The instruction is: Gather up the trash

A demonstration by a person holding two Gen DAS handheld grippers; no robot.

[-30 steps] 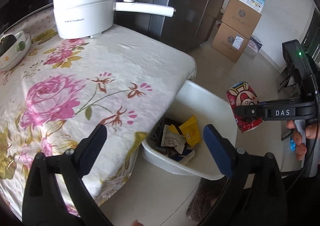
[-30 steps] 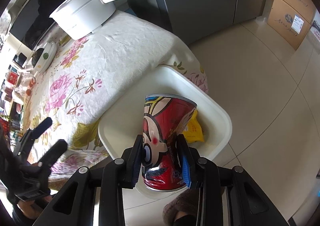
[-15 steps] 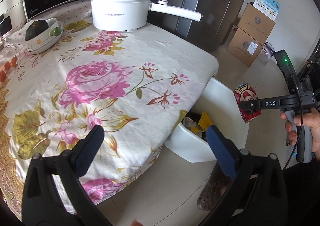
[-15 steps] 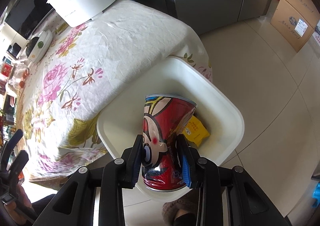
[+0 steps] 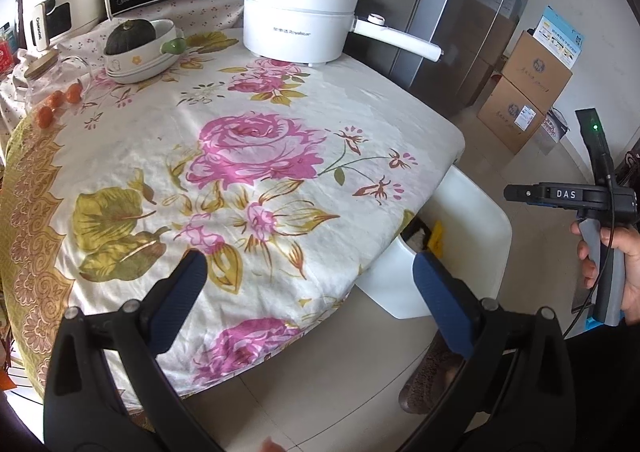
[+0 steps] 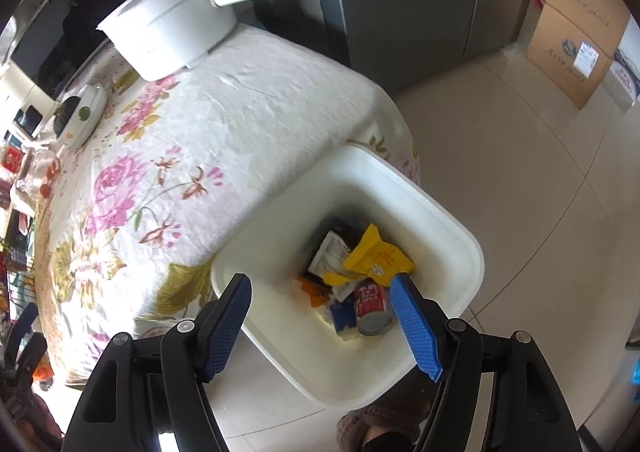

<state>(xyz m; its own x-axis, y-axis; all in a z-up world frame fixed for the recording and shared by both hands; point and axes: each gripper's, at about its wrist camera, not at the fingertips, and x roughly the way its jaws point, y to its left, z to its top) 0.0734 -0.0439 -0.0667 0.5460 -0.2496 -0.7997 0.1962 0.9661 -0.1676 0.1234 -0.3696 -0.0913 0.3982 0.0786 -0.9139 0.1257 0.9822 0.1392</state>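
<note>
While the right tool (image 6: 320, 328) hangs over the white bin (image 6: 460, 228), its blue pads are spread with nothing between them; jaws have just been opening. Red can (image 6: 370, 302) lies down in the bin, on its side, silver end toward camera, among other trash: yellow wrapper (image 6: 378, 254), a white packet (image 6: 330, 250), an orange scrap (image 6: 312, 286), something blue-and-white just beside the can. Can is clear of both pads. Bin sits on the tiled floor (image 6: 520, 172), tucked against the corner of the counter (image 6: 208, 132) with the floral cloth.

Left tool (image 5: 310, 298) is spread wide, empty, held above the counter's near edge and the floor; one pad over the cloth, the other over the bin's near wall. In the left view the bin (image 5: 472, 228) shows partly, hidden behind the counter corner, with a bit of yellow wrapper visible; can not visible there. Right tool also shows at the far right of that view, side-on, gripped by a hand (image 5: 616, 264).

On the counter: white electric pot (image 5: 300, 28) with long handle at the back, bowl with a dark green squash (image 5: 130, 37), small orange fruits (image 5: 56, 102) at the left edge. Cardboard boxes (image 5: 524, 92) stacked on the floor beyond, grey fridge (image 5: 460, 12) behind the counter.
</note>
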